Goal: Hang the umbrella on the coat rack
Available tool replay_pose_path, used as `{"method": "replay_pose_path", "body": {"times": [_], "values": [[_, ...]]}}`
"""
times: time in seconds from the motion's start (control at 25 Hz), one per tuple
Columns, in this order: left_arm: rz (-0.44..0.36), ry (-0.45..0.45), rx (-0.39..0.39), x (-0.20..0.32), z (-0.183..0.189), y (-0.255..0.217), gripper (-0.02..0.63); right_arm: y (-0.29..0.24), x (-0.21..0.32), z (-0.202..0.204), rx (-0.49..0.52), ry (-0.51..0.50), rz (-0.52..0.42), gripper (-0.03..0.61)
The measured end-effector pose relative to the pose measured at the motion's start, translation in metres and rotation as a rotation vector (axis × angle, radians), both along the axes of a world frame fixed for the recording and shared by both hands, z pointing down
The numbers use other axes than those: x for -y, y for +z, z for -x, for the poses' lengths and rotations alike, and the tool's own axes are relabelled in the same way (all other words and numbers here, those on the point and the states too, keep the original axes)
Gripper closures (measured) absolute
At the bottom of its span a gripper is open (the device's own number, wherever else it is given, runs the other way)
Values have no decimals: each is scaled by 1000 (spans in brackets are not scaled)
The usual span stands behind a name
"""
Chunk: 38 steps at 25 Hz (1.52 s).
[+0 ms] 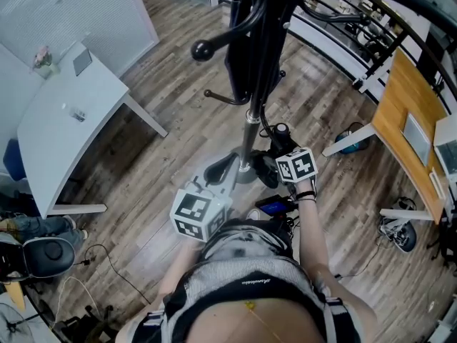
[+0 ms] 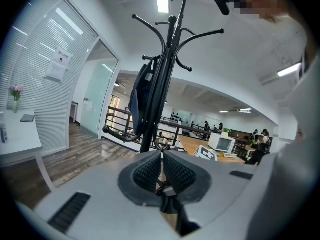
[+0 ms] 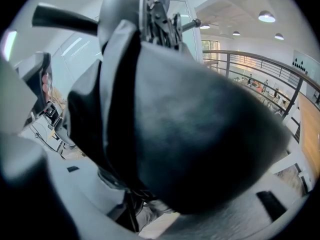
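The black coat rack stands on the wood floor just ahead of me, its curved hooks overhead in the left gripper view. A dark bag hangs on it. My right gripper is low beside the rack's pole, shut on the folded black umbrella, which fills the right gripper view and hides the jaws. In the head view the umbrella shows as a dark bundle left of the marker cube. My left gripper is near the rack's base, shut with nothing between its pads, pointing up at the rack.
A white table stands at the left and a wooden desk with monitors at the right. A black railing runs behind the rack. A dark chair and floor cables lie at the lower left.
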<state>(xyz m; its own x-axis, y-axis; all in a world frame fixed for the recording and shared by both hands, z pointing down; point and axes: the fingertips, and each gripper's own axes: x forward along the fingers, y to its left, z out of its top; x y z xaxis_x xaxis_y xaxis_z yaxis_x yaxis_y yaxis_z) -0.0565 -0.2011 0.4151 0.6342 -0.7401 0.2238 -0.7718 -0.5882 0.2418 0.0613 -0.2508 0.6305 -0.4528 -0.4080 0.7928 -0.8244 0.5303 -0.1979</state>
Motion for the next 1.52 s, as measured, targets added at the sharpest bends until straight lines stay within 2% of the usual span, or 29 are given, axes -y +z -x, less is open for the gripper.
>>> {"method": "replay_pose_path", "body": {"times": [1.28, 1.52], "values": [[30, 17, 13, 5, -4, 12, 598, 54, -6, -8, -19, 23, 92, 307], [38, 16, 18, 5, -3, 15, 598, 63, -6, -2, -29, -22, 90, 306]]}}
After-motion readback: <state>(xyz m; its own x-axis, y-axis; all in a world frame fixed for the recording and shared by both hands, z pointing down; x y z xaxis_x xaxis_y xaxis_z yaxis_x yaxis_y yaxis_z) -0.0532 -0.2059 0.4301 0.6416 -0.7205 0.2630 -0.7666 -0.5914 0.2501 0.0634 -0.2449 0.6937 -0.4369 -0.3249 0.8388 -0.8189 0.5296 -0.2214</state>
